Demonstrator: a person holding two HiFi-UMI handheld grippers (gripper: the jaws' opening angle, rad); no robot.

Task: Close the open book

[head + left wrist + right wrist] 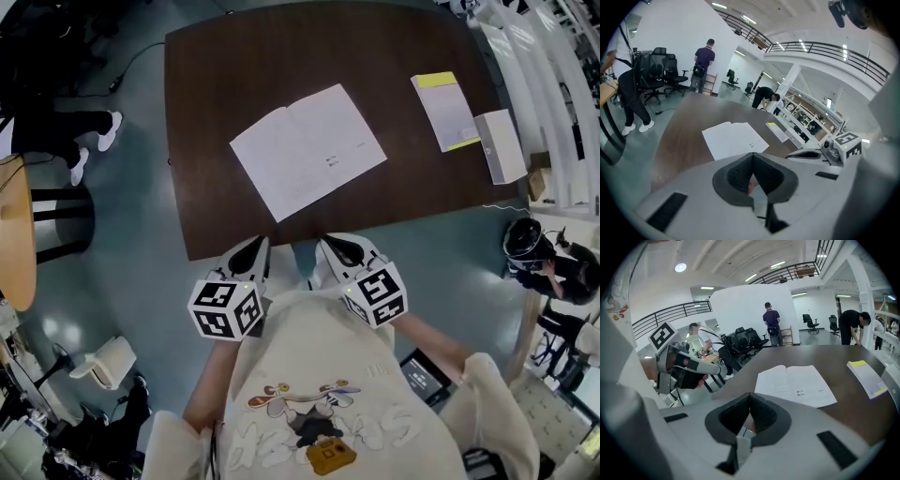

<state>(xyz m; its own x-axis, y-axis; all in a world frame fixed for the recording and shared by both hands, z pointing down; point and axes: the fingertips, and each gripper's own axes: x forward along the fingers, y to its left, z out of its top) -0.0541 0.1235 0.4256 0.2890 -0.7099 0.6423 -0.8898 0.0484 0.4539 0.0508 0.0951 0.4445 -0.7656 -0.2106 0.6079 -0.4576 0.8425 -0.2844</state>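
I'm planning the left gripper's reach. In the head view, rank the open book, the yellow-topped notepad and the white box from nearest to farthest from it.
1. The open book: middle of the table, just ahead of the left gripper.
2. The yellow-topped notepad: well off to the right, on the far side of the book.
3. The white box: right of the notepad, at the table's right edge.

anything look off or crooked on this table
Nothing is spilled or damaged. The open book lies face up with flat pages, turned askew to the edges of the table. A yellow-edged pad and a white box sit near the right edge.
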